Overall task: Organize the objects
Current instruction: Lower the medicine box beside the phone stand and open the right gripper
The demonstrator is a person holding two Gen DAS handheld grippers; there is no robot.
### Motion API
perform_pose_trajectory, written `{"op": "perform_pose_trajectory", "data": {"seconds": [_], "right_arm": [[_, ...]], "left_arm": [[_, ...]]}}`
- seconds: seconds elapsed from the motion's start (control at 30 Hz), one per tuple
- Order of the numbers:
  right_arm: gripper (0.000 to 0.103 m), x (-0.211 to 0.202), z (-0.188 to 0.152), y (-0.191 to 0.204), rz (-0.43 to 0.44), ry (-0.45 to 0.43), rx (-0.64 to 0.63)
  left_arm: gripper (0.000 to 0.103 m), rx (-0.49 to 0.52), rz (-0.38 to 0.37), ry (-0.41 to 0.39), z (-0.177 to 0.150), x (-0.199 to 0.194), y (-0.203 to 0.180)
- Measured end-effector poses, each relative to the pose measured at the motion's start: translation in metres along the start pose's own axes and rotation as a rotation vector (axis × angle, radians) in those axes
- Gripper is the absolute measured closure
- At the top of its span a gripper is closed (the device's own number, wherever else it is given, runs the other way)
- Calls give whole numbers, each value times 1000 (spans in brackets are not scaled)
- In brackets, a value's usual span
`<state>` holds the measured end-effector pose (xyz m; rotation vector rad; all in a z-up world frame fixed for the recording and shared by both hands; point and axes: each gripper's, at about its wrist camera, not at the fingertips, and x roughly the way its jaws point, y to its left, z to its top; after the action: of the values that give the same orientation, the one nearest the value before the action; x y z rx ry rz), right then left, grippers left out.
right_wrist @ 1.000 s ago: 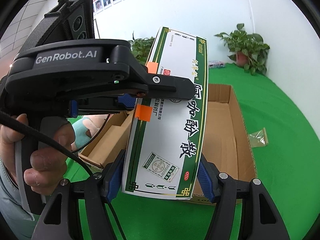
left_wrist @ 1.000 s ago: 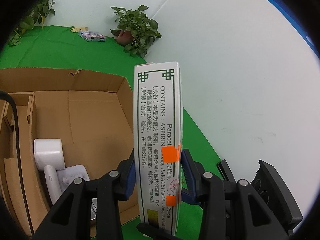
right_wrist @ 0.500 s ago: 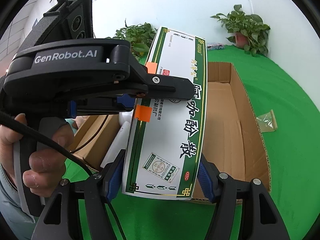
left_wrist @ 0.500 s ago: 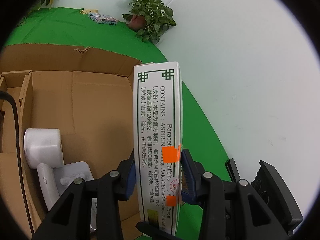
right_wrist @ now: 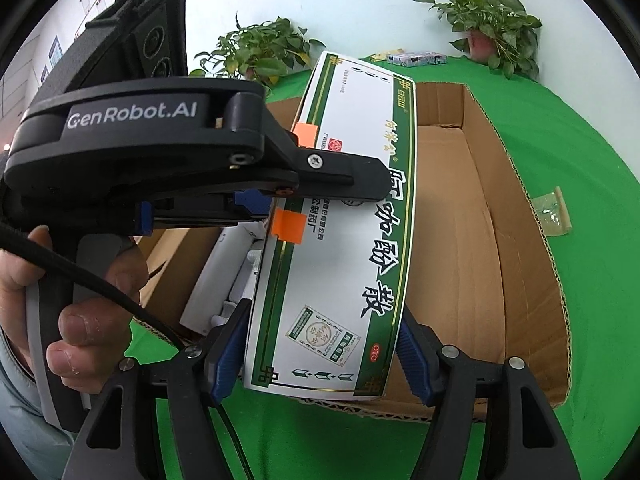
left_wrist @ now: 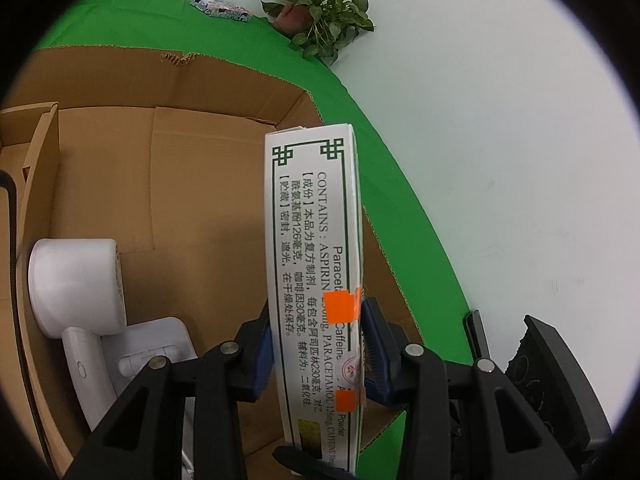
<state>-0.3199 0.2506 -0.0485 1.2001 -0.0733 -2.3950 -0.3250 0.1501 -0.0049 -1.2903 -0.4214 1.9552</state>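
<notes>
Cardboard carton lay open on the green-covered bench, its right half bare, a white handheld appliance lying at its near-left end. Medicine box, white with green borders, was held above the carton by both grippers at once.

Left gripper had its jaws closed narrow across the box's thin edges, near one end, with the printed side panel running away from the camera. Right gripper was spread wide across the box's broad printed face, the blue pads touching or nearly touching both long edges; a firm clamp could not be confirmed from this view. The two-point hold probably kept the long flat box from swinging.

Box sat tilted, far end raised, hanging over the carton's interior between the appliance and the right wall. Judged step: lowering into the free floor space on the right. Likely concern: the box catching the carton's near rim or landing on the appliance.

Two potted plants stood at the far wall. Small clear packet lay on the bench right of the carton; small printed packs far off.
</notes>
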Motion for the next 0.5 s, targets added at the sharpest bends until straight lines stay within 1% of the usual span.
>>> {"op": "perform_pose_trajectory", "data": {"seconds": [0.1, 0.23, 0.3, 0.33, 0.4, 0.43, 0.5], "right_arm": [[33, 3, 2, -4, 20, 11, 14], [27, 6, 7, -16, 44, 20, 44], [27, 9, 10, -26, 94, 34, 79], [28, 9, 13, -31, 114, 42, 93], [36, 14, 15, -38, 145, 54, 102], [39, 15, 15, -40, 144, 58, 104], [39, 20, 14, -41, 135, 58, 103]], "left_arm": [[68, -18, 1, 9, 2, 4, 4], [69, -44, -12, 17, 4, 9, 10], [69, -52, -18, 18, 4, 10, 11], [69, -56, -19, 18, 5, 11, 12], [69, -64, -25, 18, 5, 13, 13], [69, -66, -24, 19, 5, 14, 14], [69, -70, -18, 21, 6, 17, 16]]}}
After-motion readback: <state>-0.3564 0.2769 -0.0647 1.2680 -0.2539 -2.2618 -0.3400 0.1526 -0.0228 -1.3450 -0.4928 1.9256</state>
